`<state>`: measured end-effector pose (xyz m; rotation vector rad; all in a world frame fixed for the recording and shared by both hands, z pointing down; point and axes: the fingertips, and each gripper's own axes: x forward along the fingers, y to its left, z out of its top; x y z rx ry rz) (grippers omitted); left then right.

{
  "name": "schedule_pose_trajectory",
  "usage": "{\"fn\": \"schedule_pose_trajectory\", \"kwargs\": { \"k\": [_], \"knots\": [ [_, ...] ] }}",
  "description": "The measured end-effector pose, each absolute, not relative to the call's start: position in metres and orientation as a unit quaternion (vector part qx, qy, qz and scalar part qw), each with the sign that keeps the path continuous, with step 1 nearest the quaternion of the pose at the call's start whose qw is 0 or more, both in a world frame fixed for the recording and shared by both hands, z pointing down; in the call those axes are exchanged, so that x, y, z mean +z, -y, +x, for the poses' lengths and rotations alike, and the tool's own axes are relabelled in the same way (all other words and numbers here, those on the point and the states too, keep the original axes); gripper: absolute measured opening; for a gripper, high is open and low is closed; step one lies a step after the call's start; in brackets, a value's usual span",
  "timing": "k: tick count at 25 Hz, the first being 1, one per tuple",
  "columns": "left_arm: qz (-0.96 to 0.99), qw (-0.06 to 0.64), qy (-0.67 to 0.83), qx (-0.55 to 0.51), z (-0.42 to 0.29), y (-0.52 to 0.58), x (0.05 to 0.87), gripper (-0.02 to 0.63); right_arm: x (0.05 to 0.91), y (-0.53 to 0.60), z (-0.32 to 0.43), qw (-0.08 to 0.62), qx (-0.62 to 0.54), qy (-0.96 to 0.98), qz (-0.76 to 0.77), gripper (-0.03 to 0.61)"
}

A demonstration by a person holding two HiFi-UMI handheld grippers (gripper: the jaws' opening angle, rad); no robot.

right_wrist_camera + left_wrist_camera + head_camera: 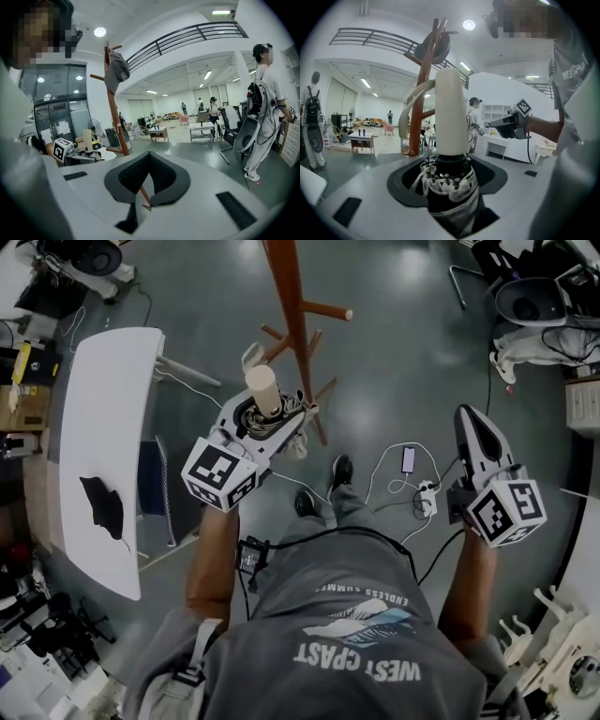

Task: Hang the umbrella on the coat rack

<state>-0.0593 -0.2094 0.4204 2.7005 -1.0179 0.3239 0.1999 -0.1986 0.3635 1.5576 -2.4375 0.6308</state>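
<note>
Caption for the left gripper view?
Left gripper grips folded black umbrella, cream handle up, facing brown wooden coat rack.

Got the left claw (272, 423) held out front, jaws clamped on the folded umbrella (263, 390). Right claw (475, 427) off to the side, jaws pinched together, empty, pointing forward. Bare forearms reaching ahead, well apart.

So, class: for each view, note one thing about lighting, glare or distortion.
Head view: dim, soft glare patches on the floor beside the coat rack. Left gripper view: fisheye vignette, the near umbrella looms large. Right gripper view: the railing bows, ceiling lamp flares.
</note>
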Motion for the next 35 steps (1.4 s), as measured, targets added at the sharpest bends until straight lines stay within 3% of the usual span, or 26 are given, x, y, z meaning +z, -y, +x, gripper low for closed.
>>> {"fn": "schedule_pose_trajectory", "kwargs": {
  "k": [35],
  "knots": [
    [0.916, 0.193, 0.329, 0.124, -0.024, 0.230, 0.510, 0.267, 0.432, 0.237, 0.162, 0.145, 0.267, 0.824, 0.478, 0.023]
  ]
}}
